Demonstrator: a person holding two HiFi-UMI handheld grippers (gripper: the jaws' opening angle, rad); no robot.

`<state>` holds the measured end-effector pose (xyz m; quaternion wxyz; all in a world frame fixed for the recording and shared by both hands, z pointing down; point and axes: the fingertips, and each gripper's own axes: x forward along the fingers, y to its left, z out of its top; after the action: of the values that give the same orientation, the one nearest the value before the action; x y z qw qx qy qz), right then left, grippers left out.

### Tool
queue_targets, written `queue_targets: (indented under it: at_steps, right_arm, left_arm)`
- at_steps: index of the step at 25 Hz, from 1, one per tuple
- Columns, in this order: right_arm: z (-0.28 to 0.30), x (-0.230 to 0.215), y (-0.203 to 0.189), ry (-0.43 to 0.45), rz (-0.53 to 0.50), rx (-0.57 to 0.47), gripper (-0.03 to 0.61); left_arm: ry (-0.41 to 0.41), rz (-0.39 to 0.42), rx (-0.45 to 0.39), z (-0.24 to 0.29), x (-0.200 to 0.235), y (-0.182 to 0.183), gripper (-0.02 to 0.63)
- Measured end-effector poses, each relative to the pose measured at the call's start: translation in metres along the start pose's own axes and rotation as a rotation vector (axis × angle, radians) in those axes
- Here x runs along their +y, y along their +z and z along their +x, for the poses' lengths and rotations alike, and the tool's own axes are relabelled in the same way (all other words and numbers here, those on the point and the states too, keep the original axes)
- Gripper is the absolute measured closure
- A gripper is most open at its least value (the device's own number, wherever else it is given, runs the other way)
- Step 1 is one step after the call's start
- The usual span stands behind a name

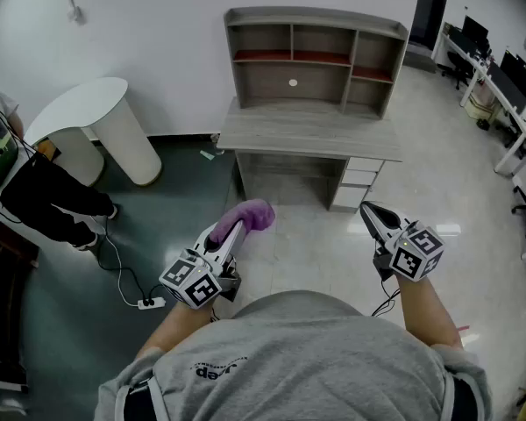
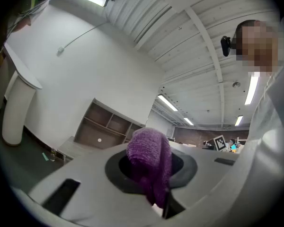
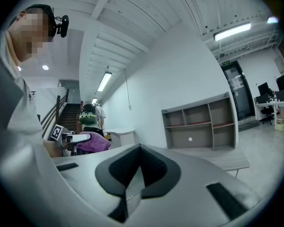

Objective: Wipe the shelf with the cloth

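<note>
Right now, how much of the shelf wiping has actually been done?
Done: the purple cloth is picked up and clamped in the left gripper. In hand: the person stands back from the shelf, with open floor between, both grippers held out in front. The right gripper is shut and empty. Left: all the wiping, since the cloth touches no part of the shelf yet.

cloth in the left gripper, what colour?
Purple. The cloth is clamped in the left gripper; the left gripper view shows it best.
</note>
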<state>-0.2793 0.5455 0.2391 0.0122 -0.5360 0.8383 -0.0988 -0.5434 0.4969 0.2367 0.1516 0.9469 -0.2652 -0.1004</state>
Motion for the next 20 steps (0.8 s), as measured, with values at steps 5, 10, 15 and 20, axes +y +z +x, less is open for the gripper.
queue_targets:
  at_steps: [5,10,15,20]
  right_arm:
    - [-0.002,-0.007,0.0,0.003,0.0,-0.001,0.563]
    - [-0.005,-0.017,0.003,0.002,0.008,-0.004,0.562]
    - [-0.008,-0.032,0.002,0.006,0.042,-0.008,0.558]
    - [-0.023,-0.063,0.007,0.013,0.033,0.006,0.558]
  left_arm:
    - [0.0,0.011,0.001,0.006,-0.003,-0.002,0.545]
    - [-0.001,0.006,0.007,0.015,-0.008,-0.005,0.545]
    - [-0.001,0.011,0.001,0.029,-0.012,-0.009,0.545]
    - [-0.005,0.003,-0.018,0.063,-0.025,-0.016,0.545]
